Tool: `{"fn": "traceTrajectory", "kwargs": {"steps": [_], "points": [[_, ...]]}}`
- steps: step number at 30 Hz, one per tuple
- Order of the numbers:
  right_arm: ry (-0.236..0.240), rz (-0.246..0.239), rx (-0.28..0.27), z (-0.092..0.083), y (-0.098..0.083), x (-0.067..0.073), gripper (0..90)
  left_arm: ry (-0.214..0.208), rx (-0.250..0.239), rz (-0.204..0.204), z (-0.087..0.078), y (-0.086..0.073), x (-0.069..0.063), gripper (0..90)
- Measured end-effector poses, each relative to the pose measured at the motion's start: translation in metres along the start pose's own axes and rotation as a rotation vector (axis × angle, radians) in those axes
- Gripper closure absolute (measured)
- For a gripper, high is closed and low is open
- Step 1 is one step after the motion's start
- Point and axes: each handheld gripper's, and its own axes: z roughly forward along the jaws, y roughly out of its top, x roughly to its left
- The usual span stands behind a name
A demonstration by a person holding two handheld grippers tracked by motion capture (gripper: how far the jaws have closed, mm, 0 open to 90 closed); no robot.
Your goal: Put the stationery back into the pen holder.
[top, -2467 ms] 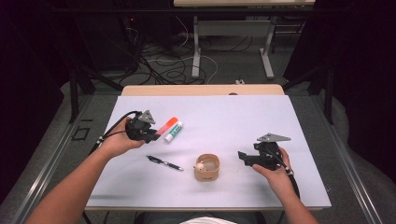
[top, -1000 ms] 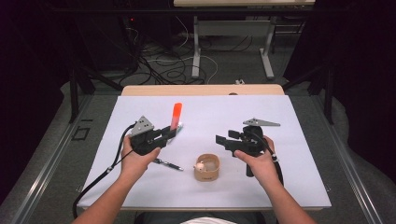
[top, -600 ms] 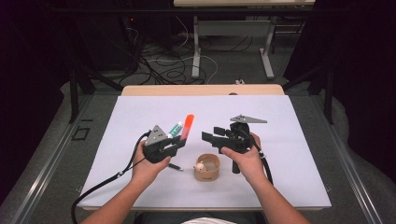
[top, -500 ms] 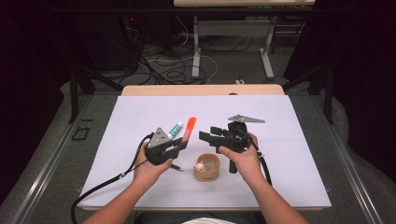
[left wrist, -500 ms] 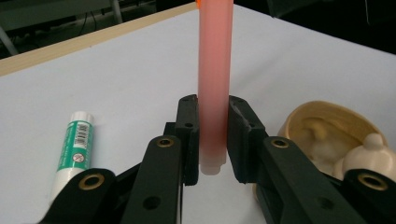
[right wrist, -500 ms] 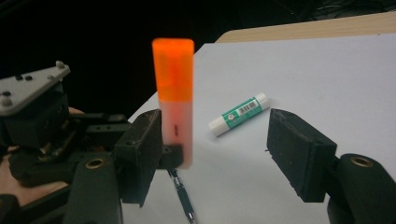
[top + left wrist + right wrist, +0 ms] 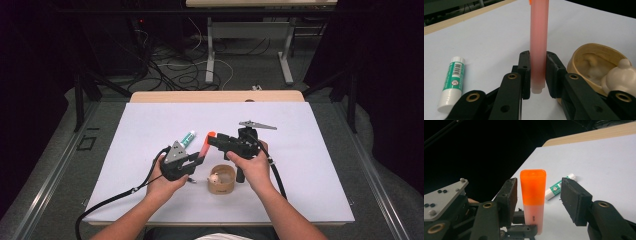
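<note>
An orange highlighter (image 7: 204, 148) stands tilted above the table, my left gripper (image 7: 199, 159) shut on its pale lower barrel (image 7: 539, 45). Its orange cap (image 7: 533, 185) points up between the pads of my right gripper (image 7: 540, 195), which reaches in from the right (image 7: 214, 140). The right jaws have just been closing; the left pad stands close to the cap while a gap remains at the right pad. In the left gripper view the barrel's end pokes out below the pads.
A green-and-white glue stick (image 7: 188, 138) lies on the white table (image 7: 310, 150) just behind the grippers. A round wooden cup (image 7: 221, 180) with a small white figure (image 7: 621, 77) in it stands below the hands.
The left gripper lifted the highlighter off the table and brought it to the middle. The right gripper travelled left to the cap, and its jaws narrowed around it.
</note>
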Motion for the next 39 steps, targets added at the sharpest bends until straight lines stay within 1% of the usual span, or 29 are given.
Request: {"fn": "traceTrajectory", "kwargs": {"steps": [1, 2, 3, 4, 5, 7, 10, 11, 12, 13, 14, 17, 18, 20, 25, 26, 29, 30, 31, 32, 33, 34, 35, 36, 37, 38, 39], "points": [[0.001, 0.005, 0.005, 0.001, 0.0, 0.0, 50.2, -0.007, 0.007, 0.003, 0.0, 0.0, 0.0, 76.3], [0.003, 0.006, 0.01, 0.002, 0.0, 0.0, 50.9, -0.004, -0.001, 0.0, 0.0, 0.0, -0.001, 76.3], [0.0, 0.012, 0.007, 0.003, -0.001, -0.001, 51.3, -0.012, 0.007, 0.001, 0.0, 0.0, -0.001, 76.3], [0.001, 0.024, 0.006, 0.004, -0.001, -0.001, 52.1, -0.007, 0.002, 0.005, 0.001, -0.001, -0.001, 76.3], [0.003, 0.022, 0.012, 0.004, -0.001, -0.002, 53.5, -0.008, 0.004, 0.001, 0.002, -0.001, -0.002, 76.3], [0.002, 0.038, 0.009, 0.005, -0.001, -0.001, 54.1, -0.011, 0.01, 0.003, 0.002, -0.002, -0.002, 76.3], [0.005, 0.031, 0.012, 0.007, -0.002, -0.002, 55.3, -0.014, 0.011, 0.008, 0.003, -0.002, -0.003, 76.3], [0.003, 0.042, 0.017, 0.008, -0.002, -0.001, 55.4, -0.012, 0.01, 0.009, 0.003, -0.002, -0.003, 76.3], [-0.001, 0.041, 0.013, 0.01, -0.003, -0.002, 55.6, -0.012, 0.009, 0.013, 0.003, -0.002, -0.003, 76.3], [0.004, 0.047, 0.026, 0.01, -0.003, -0.002, 56.1, -0.013, 0.009, 0.015, 0.003, -0.002, -0.004, 76.3], [0.0, 0.042, 0.025, 0.012, -0.004, -0.002, 56.3, -0.013, 0.011, 0.016, 0.003, -0.002, -0.004, 76.3], [-0.001, 0.069, 0.045, 0.016, -0.005, -0.001, 59.6, -0.013, 0.014, 0.015, 0.003, -0.003, -0.004, 76.2], [0.0, 0.062, 0.047, 0.017, -0.006, -0.001, 60.4, -0.014, 0.015, 0.015, 0.003, -0.003, -0.004, 76.2], [0.001, 0.065, 0.055, 0.019, -0.007, 0.0, 64.4, -0.015, 0.018, 0.012, 0.003, -0.003, -0.005, 76.2], [-0.024, 0.051, 0.049, 0.02, -0.007, 0.001, 66.3, -0.019, 0.012, 0.008, 0.003, -0.003, -0.004, 76.0], [-0.025, 0.046, 0.051, 0.02, -0.007, 0.001, 66.3, -0.025, 0.019, 0.007, 0.003, -0.003, -0.004, 76.0], [-0.023, 0.051, 0.049, 0.019, -0.006, 0.001, 66.5, -0.031, 0.018, 0.013, 0.002, -0.002, -0.003, 75.0], [-0.028, 0.052, 0.048, 0.019, -0.005, 0.001, 66.5, -0.033, 0.022, 0.007, 0.001, -0.002, -0.003, 73.3], [-0.034, 0.039, 0.048, 0.018, -0.005, 0.001, 66.5, -0.037, 0.028, -0.002, 0.0, -0.001, -0.003, 70.7], [-0.044, 0.025, 0.036, 0.016, -0.004, 0.0, 66.5, -0.045, 0.035, -0.013, -0.001, -0.001, -0.003, 67.4], [-0.047, 0.011, 0.032, 0.015, -0.003, -0.001, 66.5, -0.044, 0.038, -0.012, -0.002, -0.001, -0.003, 65.9], [-0.051, 0.008, 0.032, 0.012, -0.002, -0.003, 66.5, -0.044, 0.038, -0.007, -0.003, -0.001, -0.004, 64.6], [-0.052, 0.011, 0.029, 0.009, -0.001, -0.004, 66.4, -0.028, 0.026, -0.004, -0.004, -0.001, -0.004, 63.3], [-0.055, 0.015, 0.017, 0.006, 0.001, -0.004, 66.5, -0.03, 0.037, 0.008, -0.006, 0.0, -0.003, 62.2], [-0.055, 0.011, 0.005, 0.003, 0.002, -0.005, 66.5, -0.016, 0.022, 0.001, -0.006, 0.0, -0.003, 60.9], [-0.055, 0.007, -0.009, -0.001, 0.003, -0.005, 66.5, -0.013, 0.035, 0.012, -0.009, 0.002, -0.001, 59.8], [-0.051, 0.008, -0.017, -0.004, 0.004, -0.005, 66.4, -0.003, 0.04, 0.006, -0.01, 0.002, 0.0, 59.5]]}}
